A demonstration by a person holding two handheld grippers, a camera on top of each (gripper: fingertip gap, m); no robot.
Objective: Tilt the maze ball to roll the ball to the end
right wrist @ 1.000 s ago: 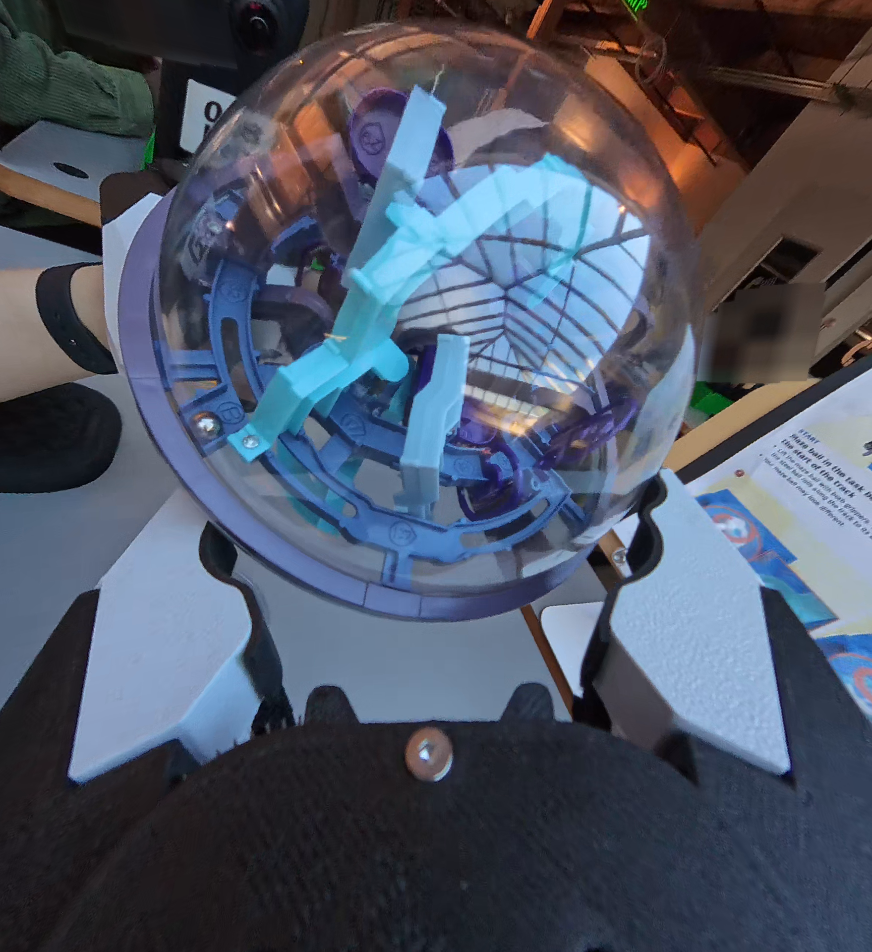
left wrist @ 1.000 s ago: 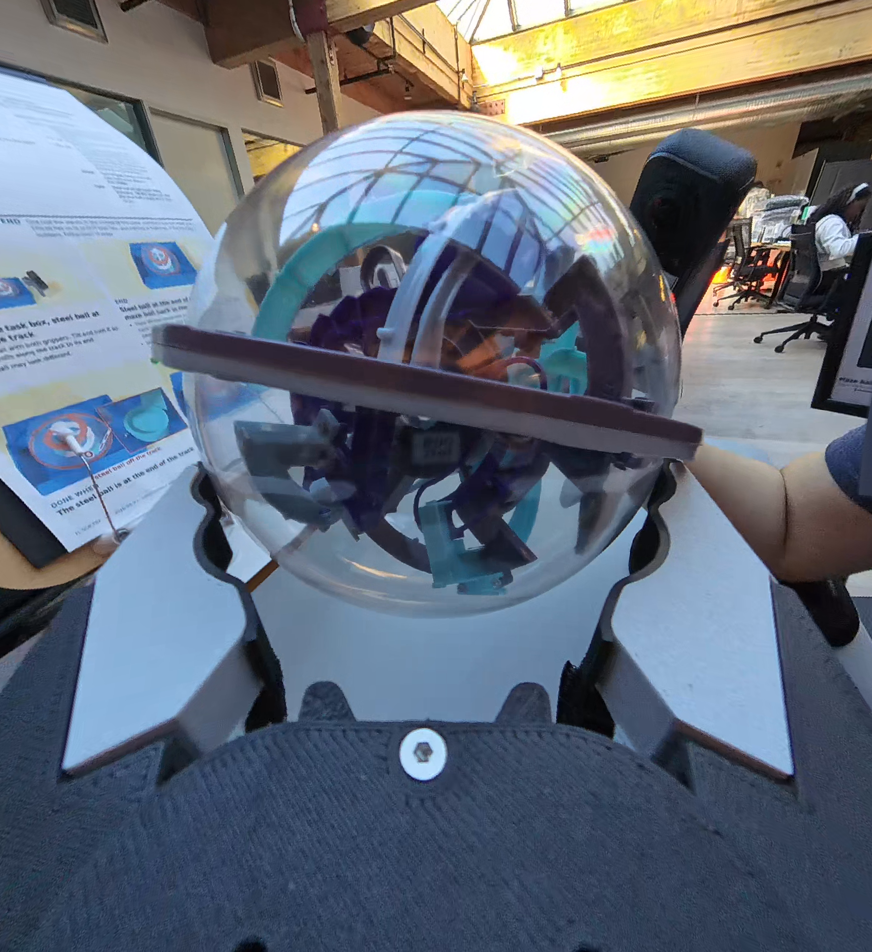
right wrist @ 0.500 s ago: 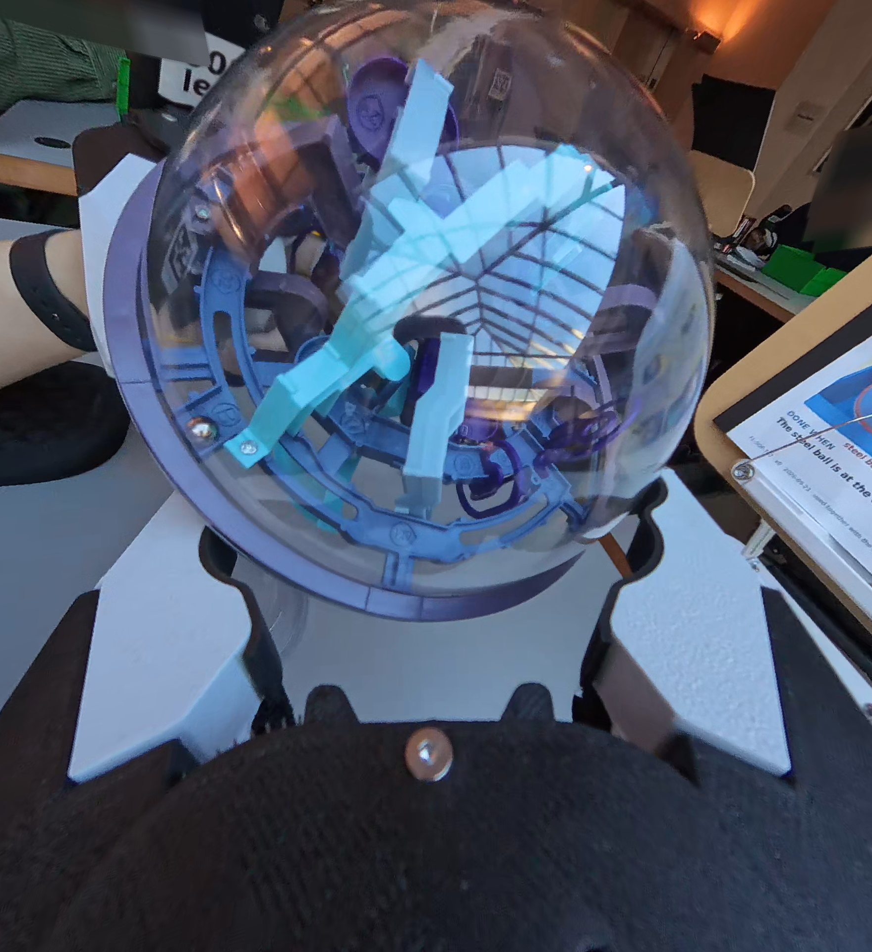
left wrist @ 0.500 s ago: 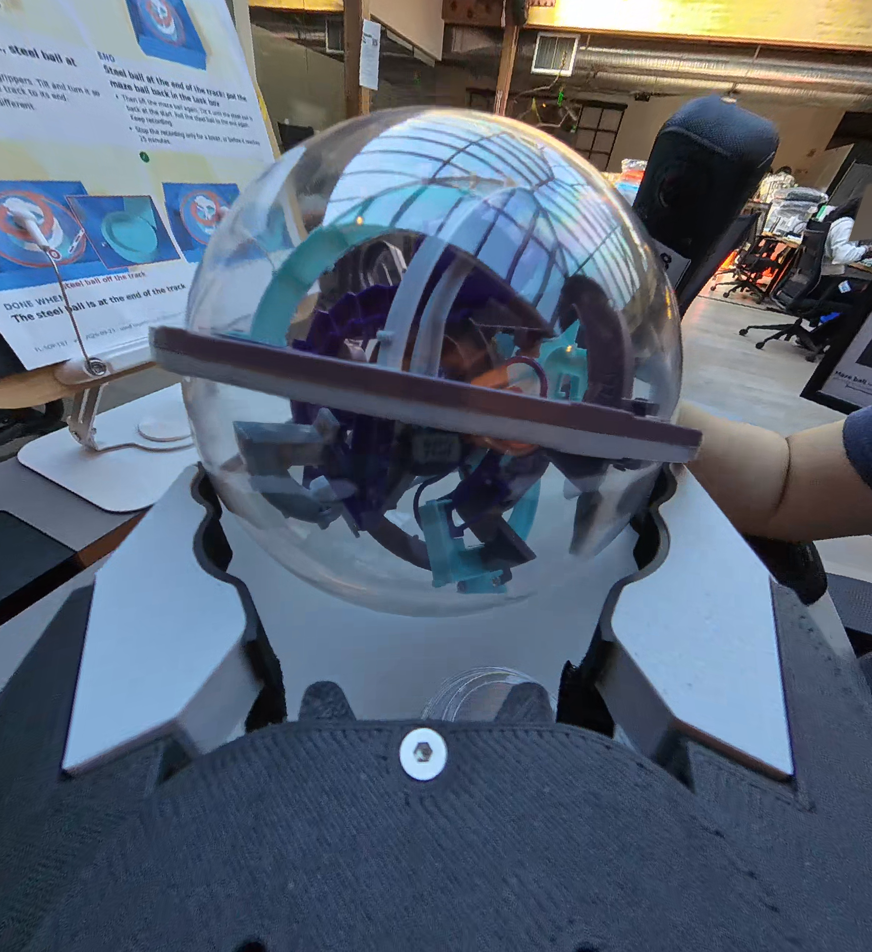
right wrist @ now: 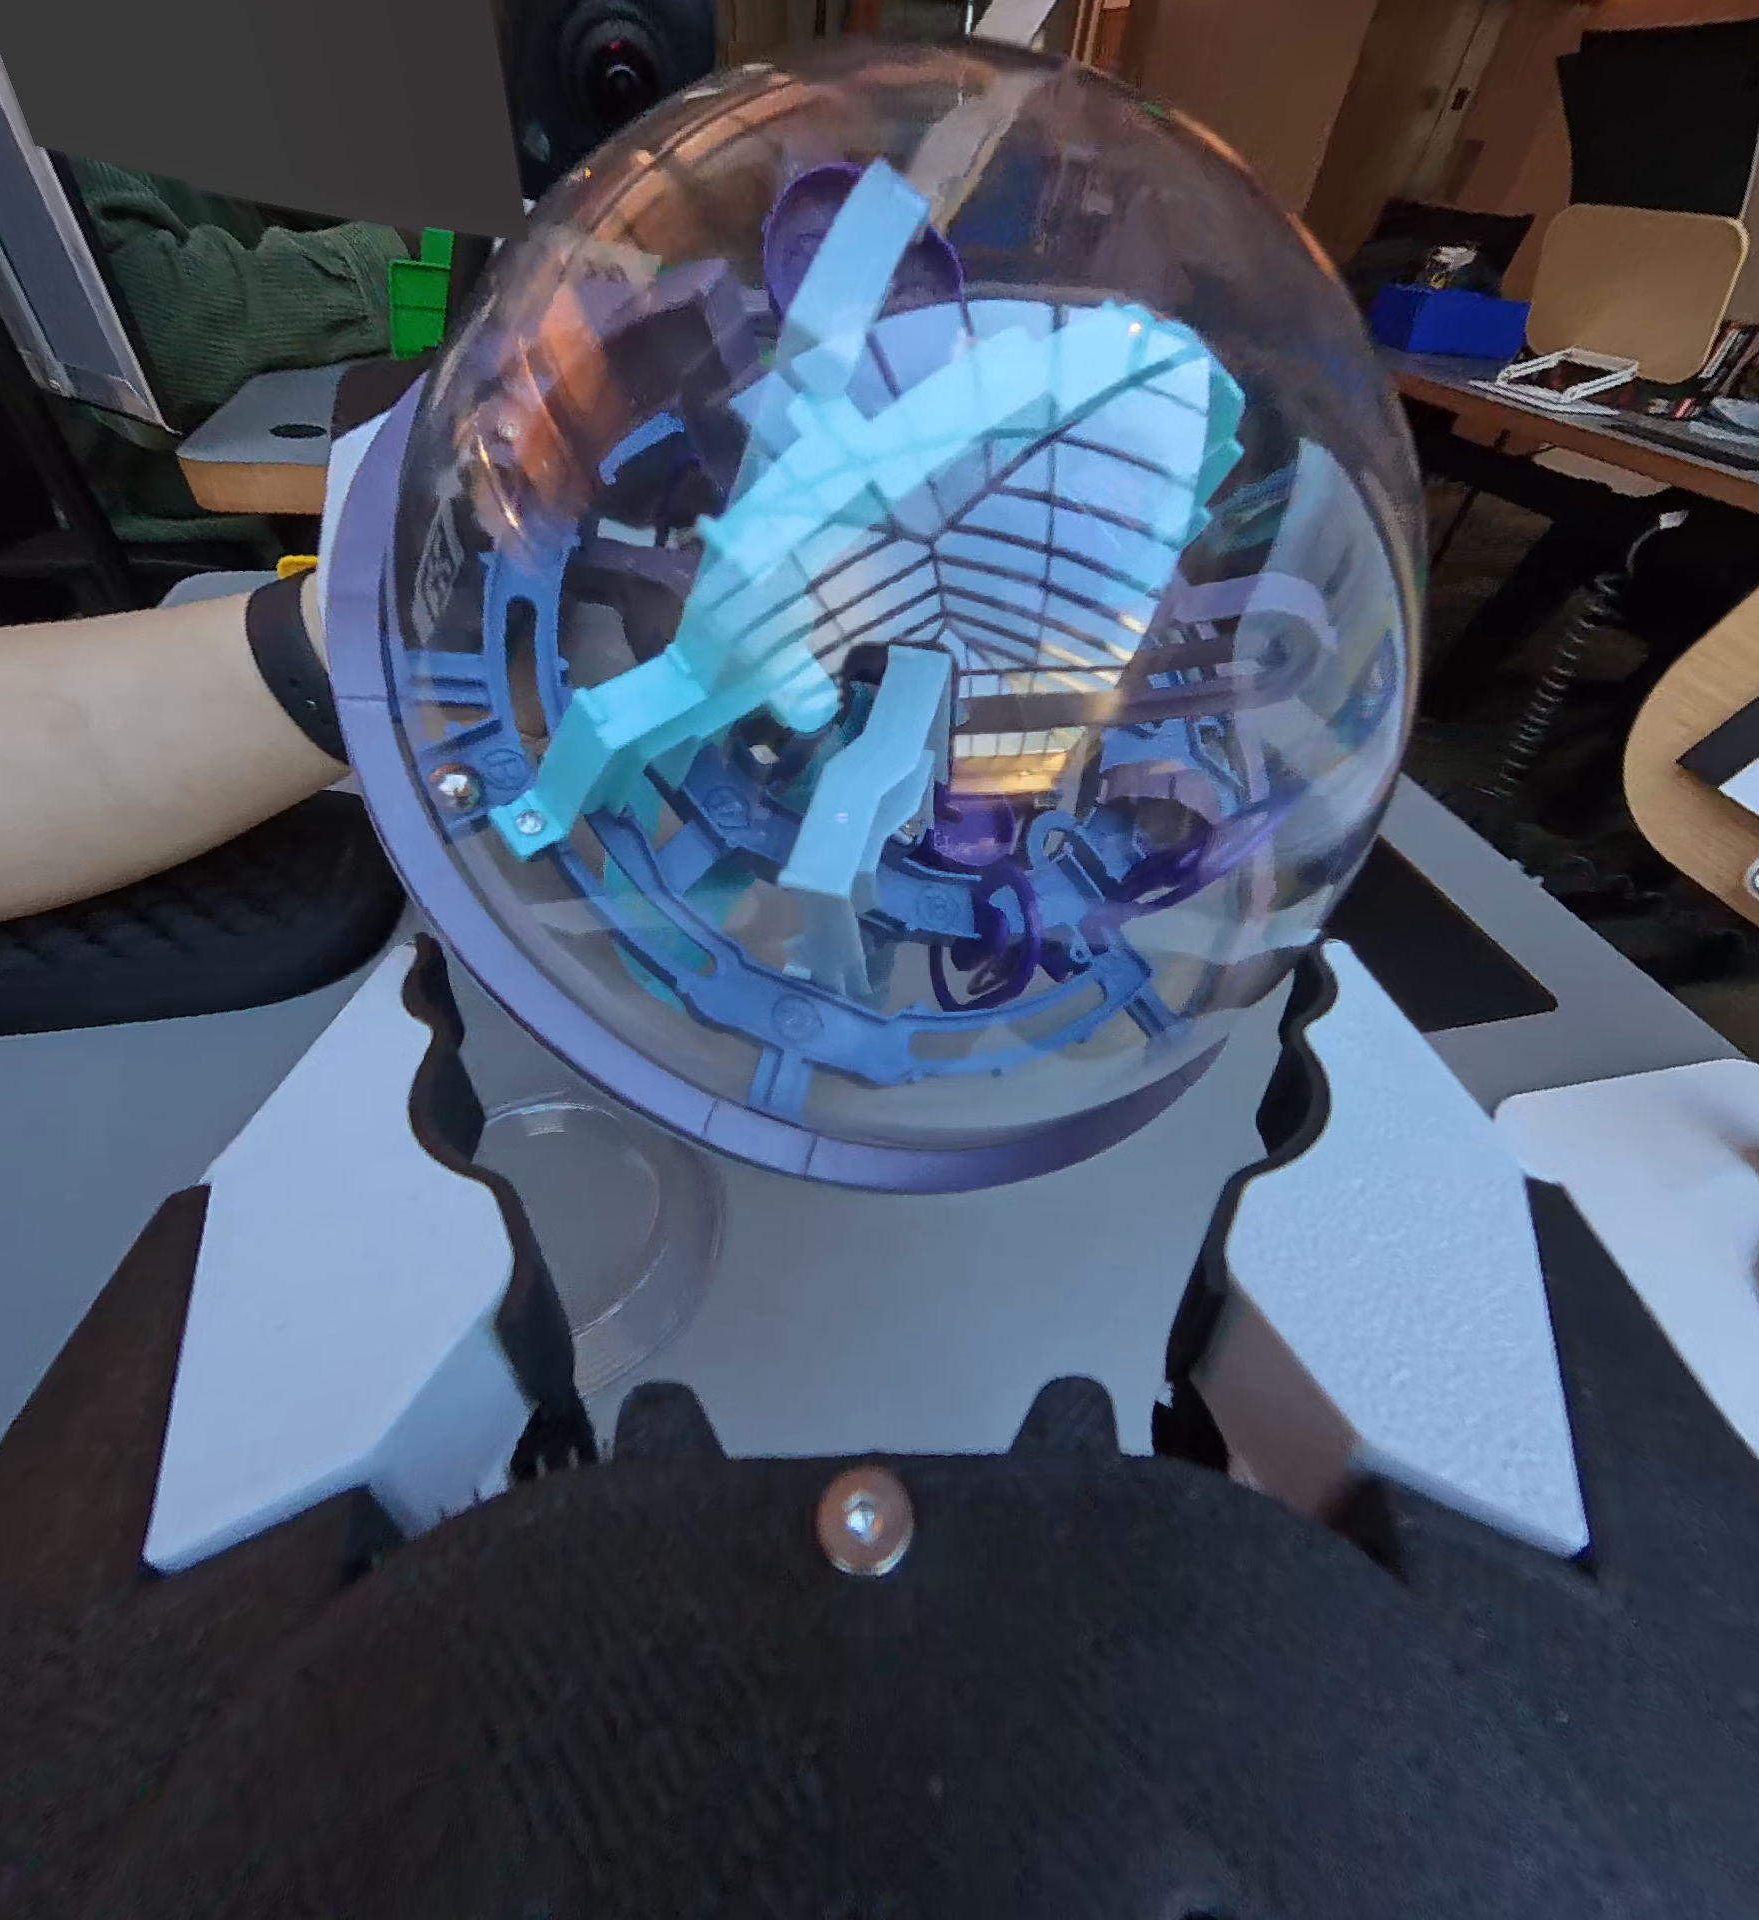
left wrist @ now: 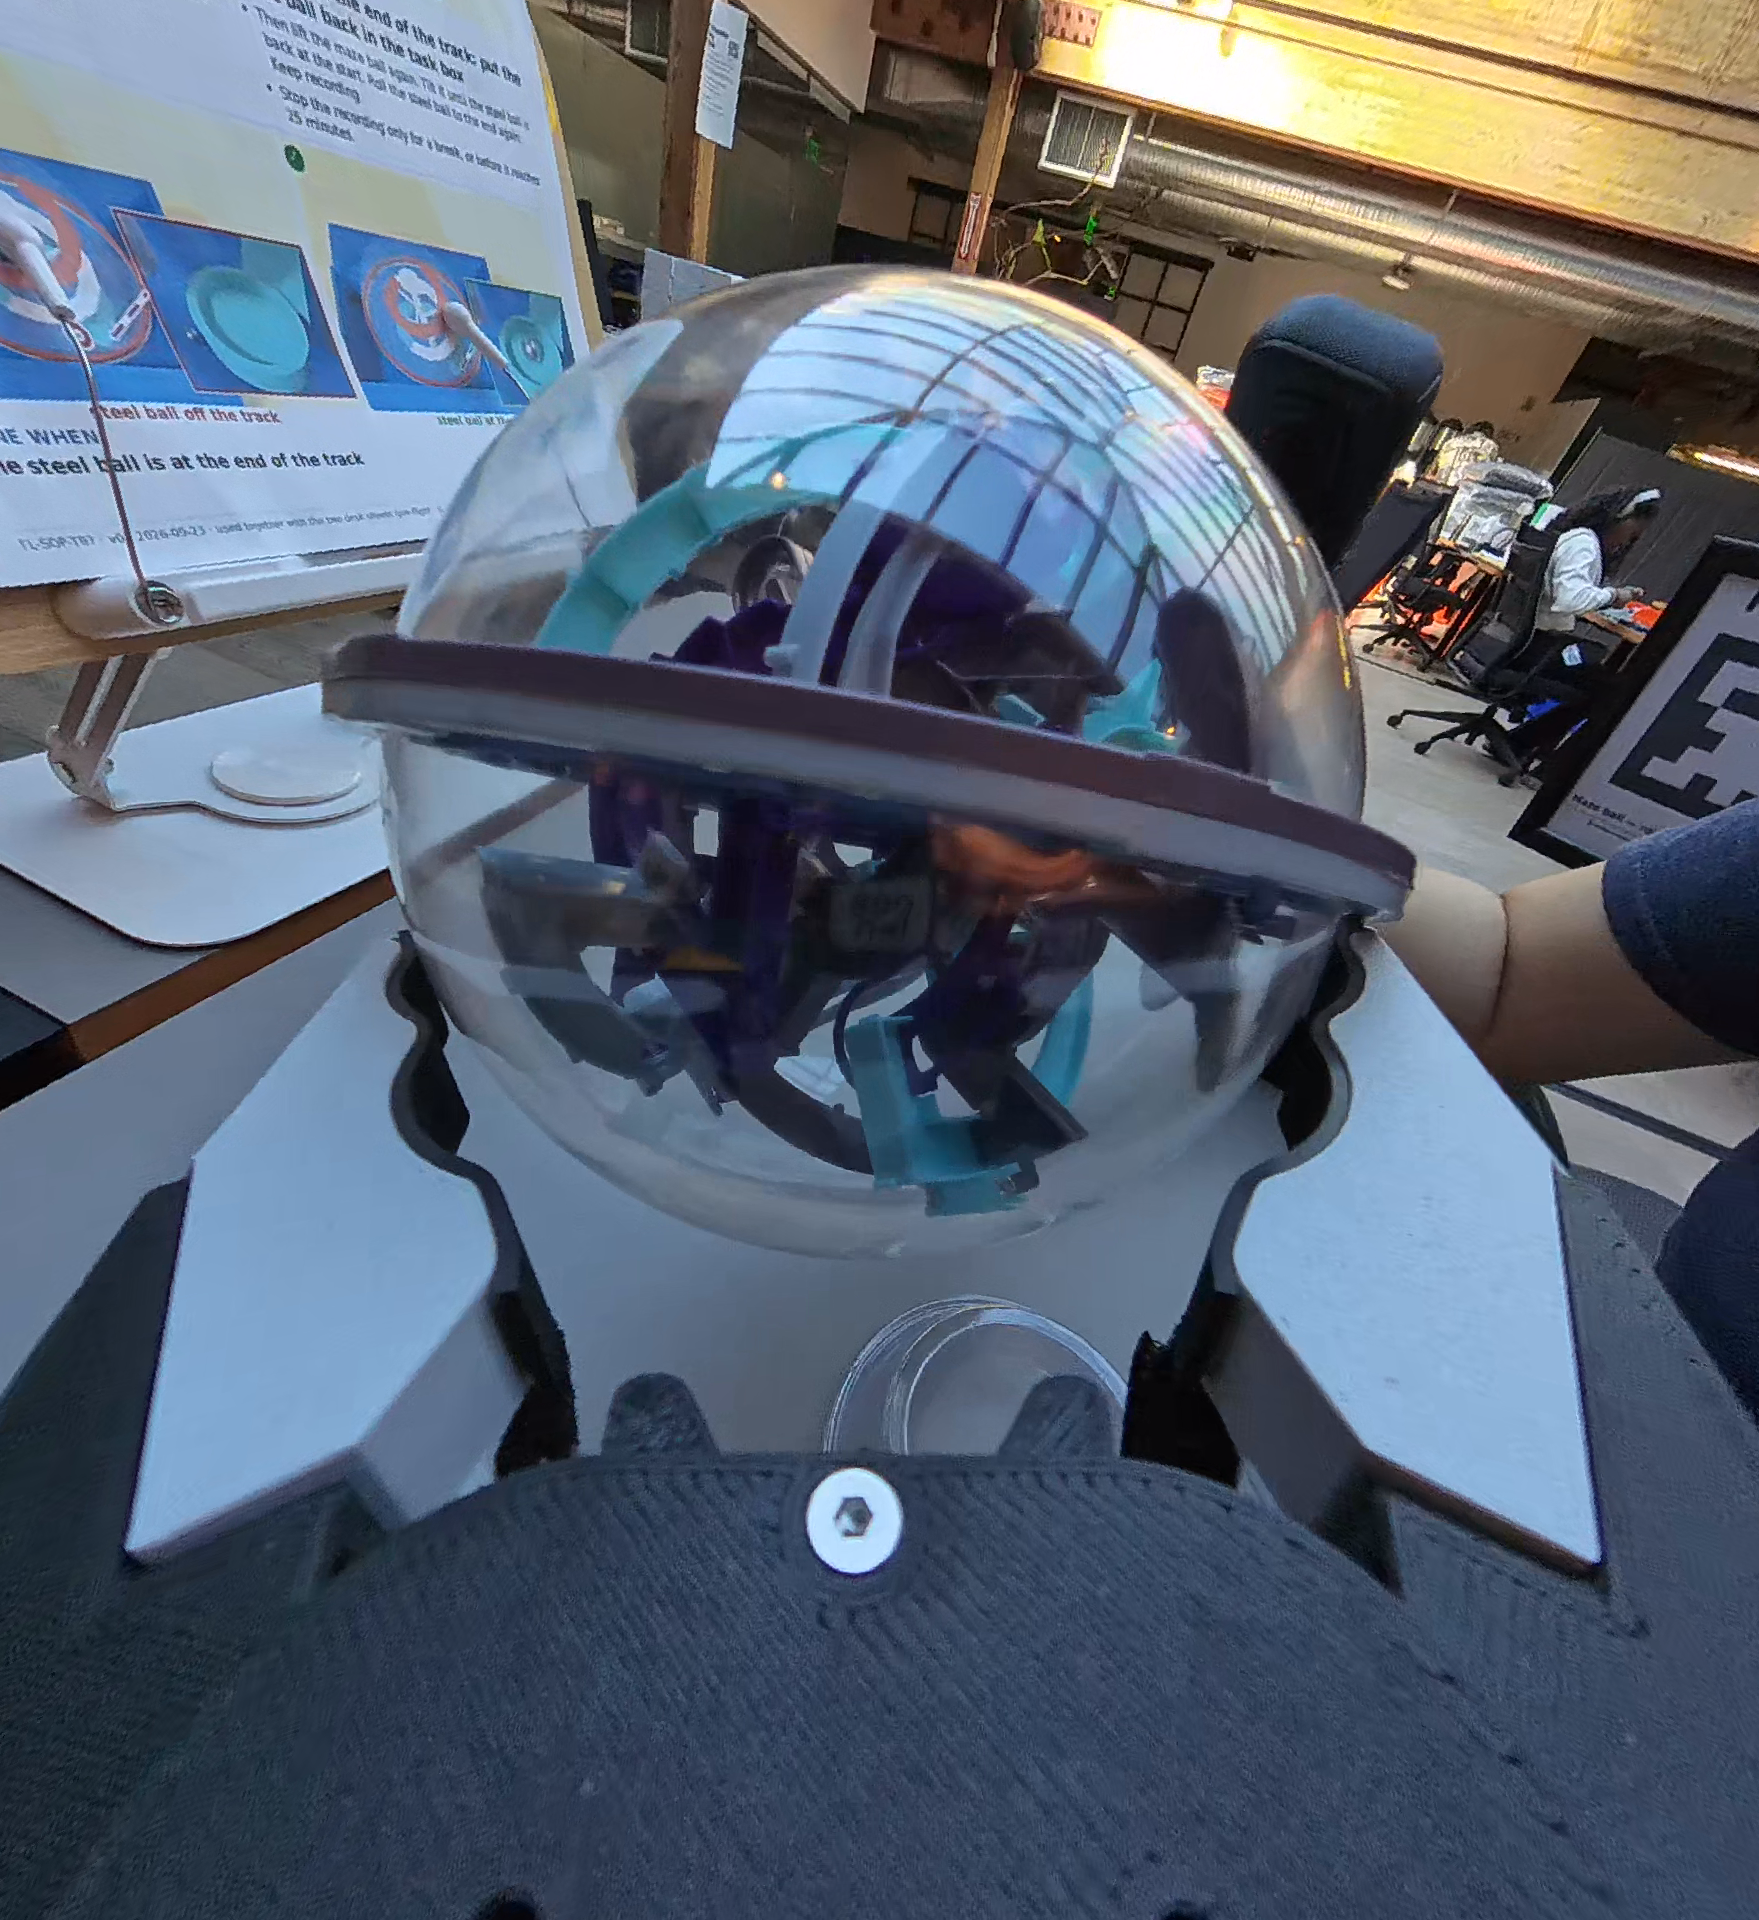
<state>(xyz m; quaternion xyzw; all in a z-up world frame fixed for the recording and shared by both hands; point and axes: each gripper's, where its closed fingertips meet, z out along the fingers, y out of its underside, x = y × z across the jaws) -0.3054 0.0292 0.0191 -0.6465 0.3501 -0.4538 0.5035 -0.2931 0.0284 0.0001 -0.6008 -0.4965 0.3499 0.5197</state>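
The maze ball (left wrist: pixel 875 727) is a clear sphere with a purple equator ring and blue, teal and purple tracks inside. It is held in the air between both grippers. My left gripper (left wrist: pixel 880 966) is shut on its lower half, and the ring runs nearly level, dipping to the right. My right gripper (right wrist: pixel 870 966) is shut on the maze ball (right wrist: pixel 875 623) from the opposite side, and there the ring tilts steeply. The small steel ball (right wrist: pixel 457 781) rests on the blue track near the ring at the left.
A clear round stand (left wrist: pixel 968 1371) sits on the grey table under the ball, also in the right wrist view (right wrist: pixel 594 1216). An instruction sheet (left wrist: pixel 179 260) on a white-based holder (left wrist: pixel 158 831) stands to the left. A black-framed marker sign (left wrist: pixel 1727 707) stands at the right. The person's forearms (left wrist: pixel 1540 977) (right wrist: pixel 106 748) are behind the ball.
Both grippers have pitched downward with the maze ball in them, so the table and clear stand have come into view. The steel ball stays at the same spot near the ring.
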